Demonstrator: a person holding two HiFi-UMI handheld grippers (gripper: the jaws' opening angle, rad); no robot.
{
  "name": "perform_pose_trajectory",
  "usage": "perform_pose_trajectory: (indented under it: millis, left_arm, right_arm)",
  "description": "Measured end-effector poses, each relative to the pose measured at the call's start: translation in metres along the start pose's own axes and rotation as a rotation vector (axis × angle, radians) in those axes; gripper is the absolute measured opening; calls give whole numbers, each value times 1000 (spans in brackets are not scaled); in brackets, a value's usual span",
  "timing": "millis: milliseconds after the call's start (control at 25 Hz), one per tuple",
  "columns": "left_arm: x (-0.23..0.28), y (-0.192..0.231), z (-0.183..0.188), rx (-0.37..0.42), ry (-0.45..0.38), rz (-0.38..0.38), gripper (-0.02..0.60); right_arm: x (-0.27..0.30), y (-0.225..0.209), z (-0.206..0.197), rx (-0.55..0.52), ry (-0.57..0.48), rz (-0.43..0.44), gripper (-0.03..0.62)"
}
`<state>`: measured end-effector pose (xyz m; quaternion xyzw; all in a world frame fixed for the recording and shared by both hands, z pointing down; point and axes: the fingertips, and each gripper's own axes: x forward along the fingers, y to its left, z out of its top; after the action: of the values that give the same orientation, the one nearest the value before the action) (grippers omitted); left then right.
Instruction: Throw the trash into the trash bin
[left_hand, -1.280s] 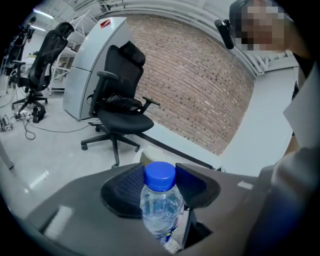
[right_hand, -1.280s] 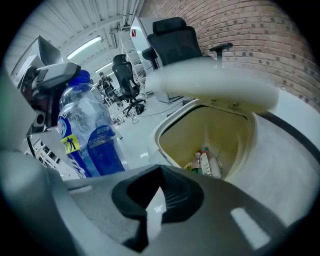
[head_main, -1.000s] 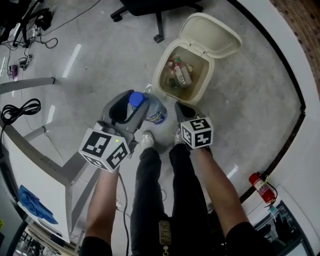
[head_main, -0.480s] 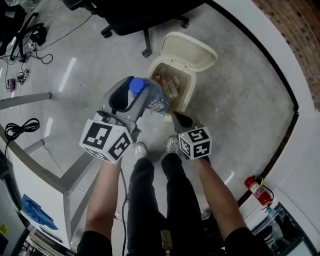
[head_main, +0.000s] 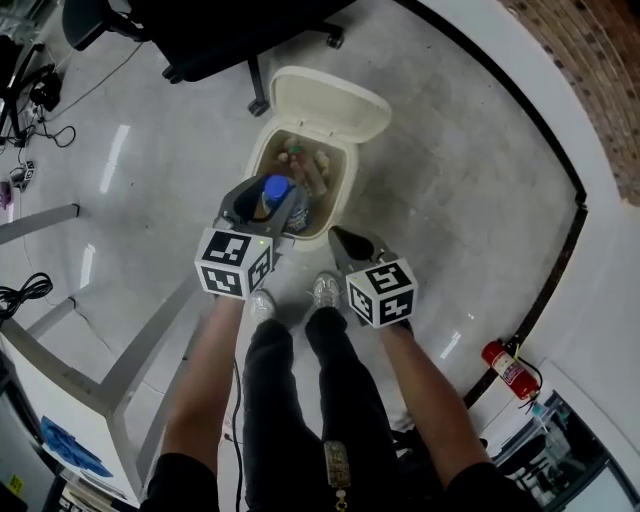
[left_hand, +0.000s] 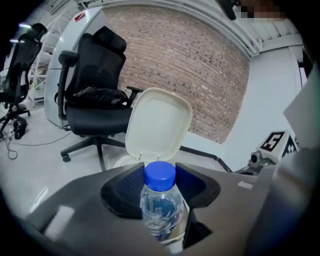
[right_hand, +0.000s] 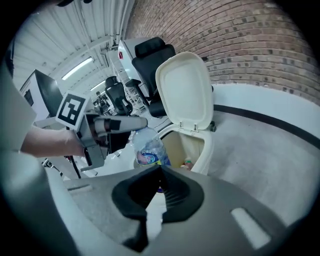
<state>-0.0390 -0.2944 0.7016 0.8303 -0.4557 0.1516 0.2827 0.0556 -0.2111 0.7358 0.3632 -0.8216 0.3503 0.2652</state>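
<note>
Left hand-held gripper (head_main: 262, 208) clamped on clear plastic bottle with blue cap (head_main: 277, 190), held over near edge of open cream trash bin (head_main: 348, 180). Right hand-held gripper (head_main: 338, 240) closed, empty, beside bin. Advice: carry bottle fully over opening before spreading jaws, so it clears rim.

1. Left gripper (left_hand: 160, 176): its dark jaws press on both sides of a clear plastic bottle with a blue cap (left_hand: 161, 209), near the neck; the bottle stands upright.
2. Cream plastic bin lid (left_hand: 159, 122): raised open, directly behind the bottle.
3. Black wheeled office chair (left_hand: 95, 97): left of the lid, on the grey floor (left_hand: 30, 162).
4. Red brick wall (left_hand: 195, 70): background.
</note>
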Motion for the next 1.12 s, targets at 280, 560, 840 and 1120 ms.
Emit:
perform_pose_trajectory:
  millis: [280,560,840,1120]
  left_arm:
    - [28,5,-44,29,171,46,202]
    - [32,-3,-50,27,226,37,339]
    - [17,-6,-47,0,230,42,282]
    - [-4,1,-21,-5,194,75,24]
  right_arm:
    - [-15,-25,17,29,-51,-20,3]
    - [-33,-54,68,29,-162,-56,3]
    - [-54,-116,169,-28,-318,-177,3]
    - [-44,-109,245,-121,-367,-153,3]
